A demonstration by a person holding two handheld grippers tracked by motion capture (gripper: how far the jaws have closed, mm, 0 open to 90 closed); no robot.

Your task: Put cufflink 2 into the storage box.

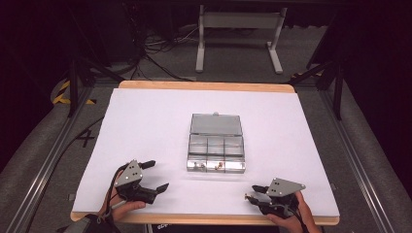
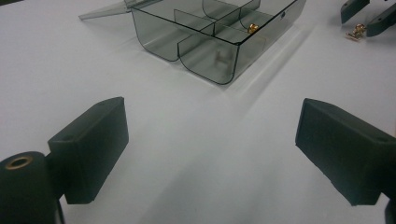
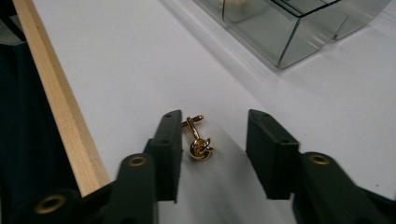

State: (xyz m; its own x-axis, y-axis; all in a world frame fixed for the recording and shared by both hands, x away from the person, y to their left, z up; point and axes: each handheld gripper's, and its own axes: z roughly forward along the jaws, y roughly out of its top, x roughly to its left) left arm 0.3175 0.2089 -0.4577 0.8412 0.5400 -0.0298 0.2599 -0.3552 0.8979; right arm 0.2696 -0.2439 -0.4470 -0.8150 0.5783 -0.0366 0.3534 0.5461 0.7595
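My right gripper (image 3: pixel 212 140) near desk (image 1: pixel 145 116) edge, fingers half open around a gold cufflink (image 3: pixel 198 140), not gripping, left gripper (image 2: pixel 210 154) fingers wide open, empty, box (image 1: pixel 216 145) beyond

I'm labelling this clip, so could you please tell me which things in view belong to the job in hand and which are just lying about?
Part of the job:
- gold cufflink, on the table between the open right gripper jaws
- clear compartment box, lid open, small gold pieces inside
- left gripper, open, empty

Just around:
- white table cover
- wooden table edge
- grey stand on the floor behind
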